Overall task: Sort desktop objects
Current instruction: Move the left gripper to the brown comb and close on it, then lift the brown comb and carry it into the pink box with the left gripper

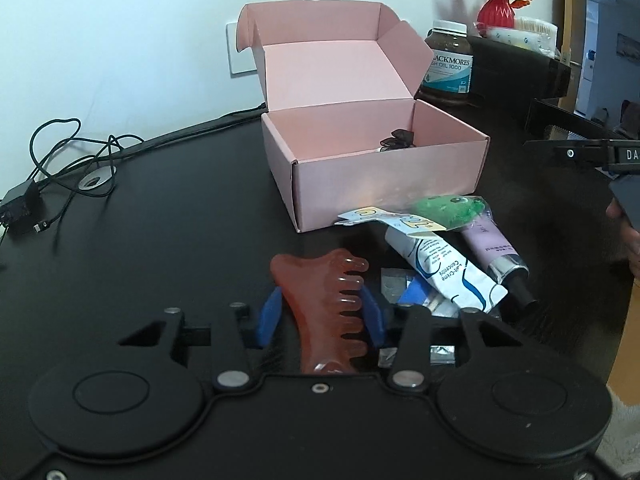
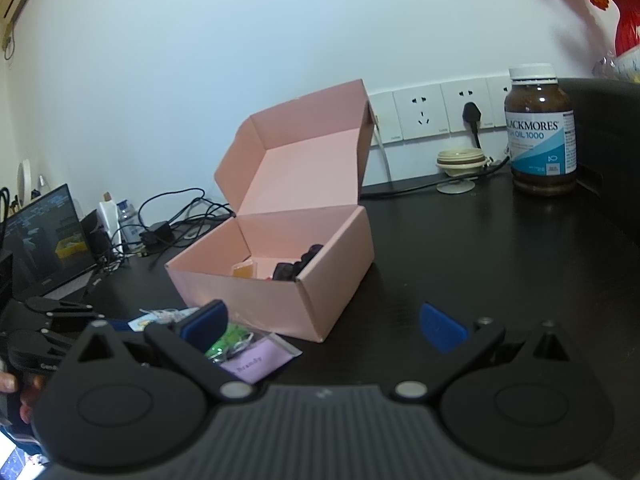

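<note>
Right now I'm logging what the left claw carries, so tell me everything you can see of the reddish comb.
The reddish comb looks like translucent amber-red resin or stone, glossy, with a broad rounded head and a row of thick blunt teeth along its right edge. It narrows toward a handle end near the camera. It sits between the blue pads of the left claw, which are shut on it, pointing toward the open pink box. Whether it rests on the table cannot be told.

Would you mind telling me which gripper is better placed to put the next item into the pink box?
Left. The left gripper already has the reddish comb between its fingers, with the open pink box straight ahead. The right gripper is open and holds nothing.
</note>
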The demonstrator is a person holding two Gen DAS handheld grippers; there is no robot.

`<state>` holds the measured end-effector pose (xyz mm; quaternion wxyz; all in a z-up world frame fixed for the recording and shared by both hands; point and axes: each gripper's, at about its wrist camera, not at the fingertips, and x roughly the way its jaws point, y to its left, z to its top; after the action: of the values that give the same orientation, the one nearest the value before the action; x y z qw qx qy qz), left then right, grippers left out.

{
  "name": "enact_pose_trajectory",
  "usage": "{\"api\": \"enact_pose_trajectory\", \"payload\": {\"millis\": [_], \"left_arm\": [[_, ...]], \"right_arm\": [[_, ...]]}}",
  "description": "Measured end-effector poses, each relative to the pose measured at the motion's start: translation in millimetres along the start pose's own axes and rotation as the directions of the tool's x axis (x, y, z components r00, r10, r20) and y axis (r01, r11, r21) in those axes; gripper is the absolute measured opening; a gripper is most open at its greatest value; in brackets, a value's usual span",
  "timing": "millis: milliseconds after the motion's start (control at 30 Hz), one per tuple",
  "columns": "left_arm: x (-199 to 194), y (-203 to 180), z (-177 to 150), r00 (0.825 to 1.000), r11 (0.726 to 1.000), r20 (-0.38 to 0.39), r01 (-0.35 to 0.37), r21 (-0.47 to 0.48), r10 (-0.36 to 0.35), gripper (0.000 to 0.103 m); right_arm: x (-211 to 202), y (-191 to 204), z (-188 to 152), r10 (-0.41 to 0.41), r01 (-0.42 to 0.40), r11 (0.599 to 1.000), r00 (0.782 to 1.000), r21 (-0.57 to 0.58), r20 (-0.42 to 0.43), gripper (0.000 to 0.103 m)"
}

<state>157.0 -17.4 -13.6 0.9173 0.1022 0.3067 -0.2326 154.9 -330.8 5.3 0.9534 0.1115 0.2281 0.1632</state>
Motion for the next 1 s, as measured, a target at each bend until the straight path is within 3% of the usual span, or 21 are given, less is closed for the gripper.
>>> {"api": "enact_pose_trajectory", "payload": {"millis": [433, 733, 1000], "left_arm": [[-7.5, -2.9, -2.6, 0.999, 0.999, 0.043, -0.03, 0.015, 0.029, 0.039], [-21.0, -1.3, 12.2, 0.991, 0.998, 0.118, -0.061, 0.007, 0.06, 0.039], [-19.1, -13.4, 43.2, 0.979, 0.995, 0.192, -0.085, 0.056, 0.072, 0.039]], "right_arm": [[3.0, 2.0, -0.3, -0.042, 0.042, 0.999, 0.999, -0.005, -0.011, 0.102], [2.7, 1.0, 0.0, -0.037, 0.037, 0.999, 0.999, 0.003, -0.006, 0.102], [2.3, -0.7, 0.4, -0.03, 0.03, 0.999, 1.0, 0.014, -0.004, 0.102]]}}
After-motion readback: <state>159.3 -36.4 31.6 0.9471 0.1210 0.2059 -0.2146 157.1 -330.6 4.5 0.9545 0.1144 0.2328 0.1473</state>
